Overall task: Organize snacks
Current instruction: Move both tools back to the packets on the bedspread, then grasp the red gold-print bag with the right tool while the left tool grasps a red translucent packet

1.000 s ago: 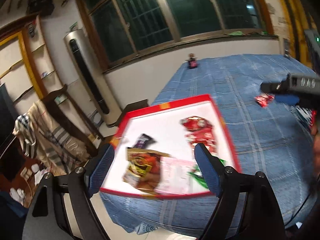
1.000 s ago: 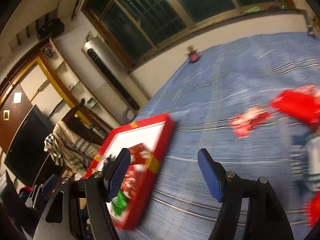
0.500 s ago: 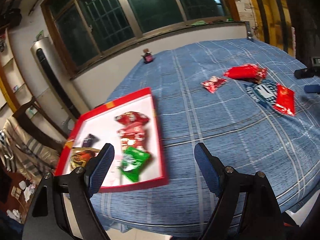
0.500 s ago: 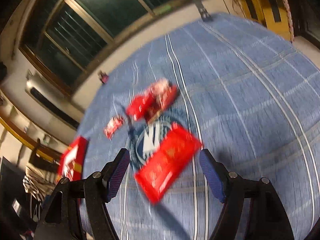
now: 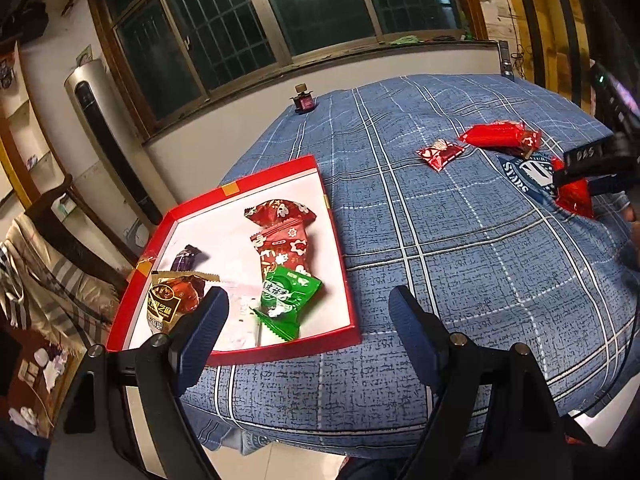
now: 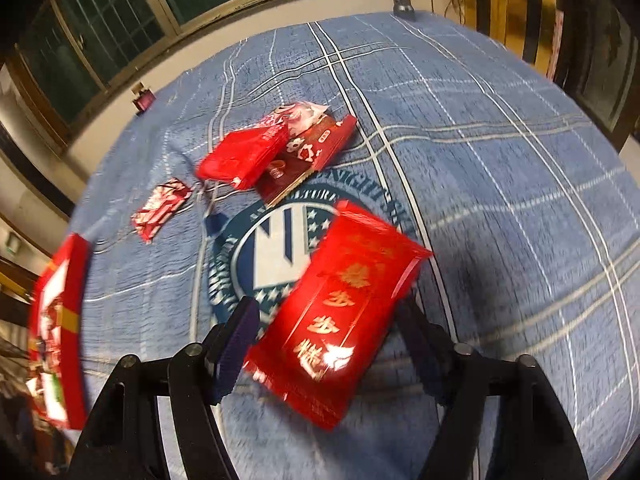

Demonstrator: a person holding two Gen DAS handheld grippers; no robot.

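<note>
About 5 snacks lie in the red-rimmed cardboard tray (image 5: 336, 216); 4 remain on the blue checked bed cover (image 5: 460, 248). The right gripper (image 6: 324, 344), jaws closing, straddles the flat red foil packet (image 6: 340, 312); the left gripper (image 5: 308, 312) is open, empty.

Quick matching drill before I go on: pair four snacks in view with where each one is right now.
Things:
1. green packet
2. red packet with gold lettering
3. small red-and-white candy
4. purple candy

Places:
A. on the blue cloth, alone, between tray and red pile
B. between the right gripper's fingers
C. near corner of the red tray
D. far left part of the tray

Pairs: 1-C, 2-B, 3-A, 4-D
</note>
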